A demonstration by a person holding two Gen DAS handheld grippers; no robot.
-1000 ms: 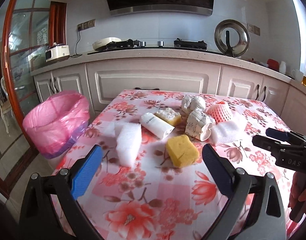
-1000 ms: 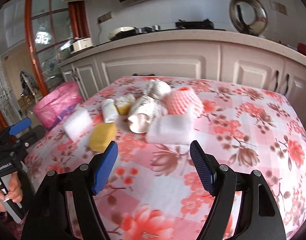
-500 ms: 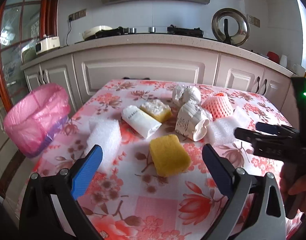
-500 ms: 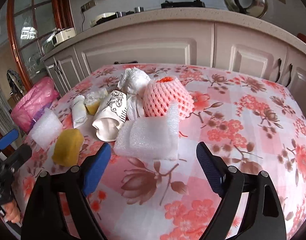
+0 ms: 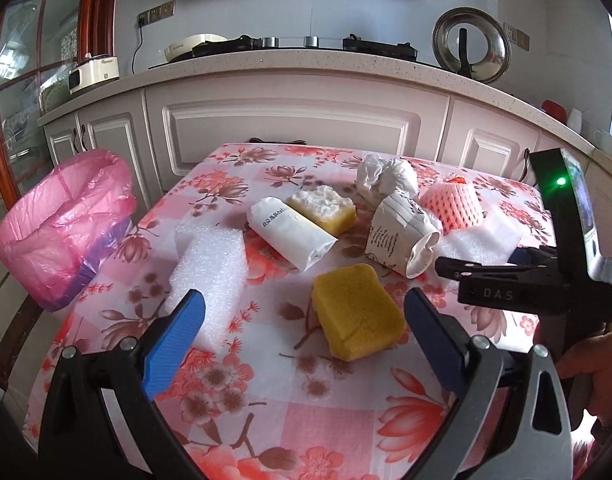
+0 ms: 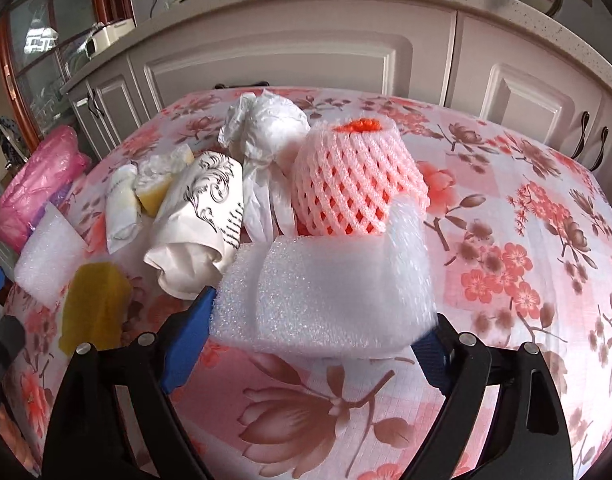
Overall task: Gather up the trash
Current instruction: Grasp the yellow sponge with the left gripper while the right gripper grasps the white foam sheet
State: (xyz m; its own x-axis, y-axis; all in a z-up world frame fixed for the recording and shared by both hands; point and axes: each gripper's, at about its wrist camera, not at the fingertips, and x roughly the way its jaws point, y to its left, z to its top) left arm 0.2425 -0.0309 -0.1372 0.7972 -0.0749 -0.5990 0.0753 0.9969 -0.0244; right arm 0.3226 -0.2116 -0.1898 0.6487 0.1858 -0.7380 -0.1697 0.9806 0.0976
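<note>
Trash lies on a floral-clothed table (image 5: 265, 432). In the left wrist view there are a white foam block (image 5: 209, 268), a yellow sponge (image 5: 356, 314), a white wrapped roll (image 5: 289, 232), a crushed paper cup (image 5: 402, 236) and a pink foam fruit net (image 5: 452, 206). My left gripper (image 5: 301, 330) is open, hovering just short of the sponge. My right gripper (image 6: 318, 340) is open, its blue pads on either side of a white foam sheet (image 6: 326, 300) that leans on the fruit net (image 6: 358, 184). The right gripper also shows in the left wrist view (image 5: 506, 272).
A bin lined with a pink bag (image 5: 61, 228) stands off the table's left edge. A crumpled white bag (image 6: 265, 128) and a second sponge (image 5: 326, 208) lie at the back of the pile. Kitchen cabinets (image 5: 289, 128) run behind the table.
Both grippers have moved forward toward the pile. The right gripper now straddles the white foam sheet. The left gripper has come closer to the yellow sponge.
</note>
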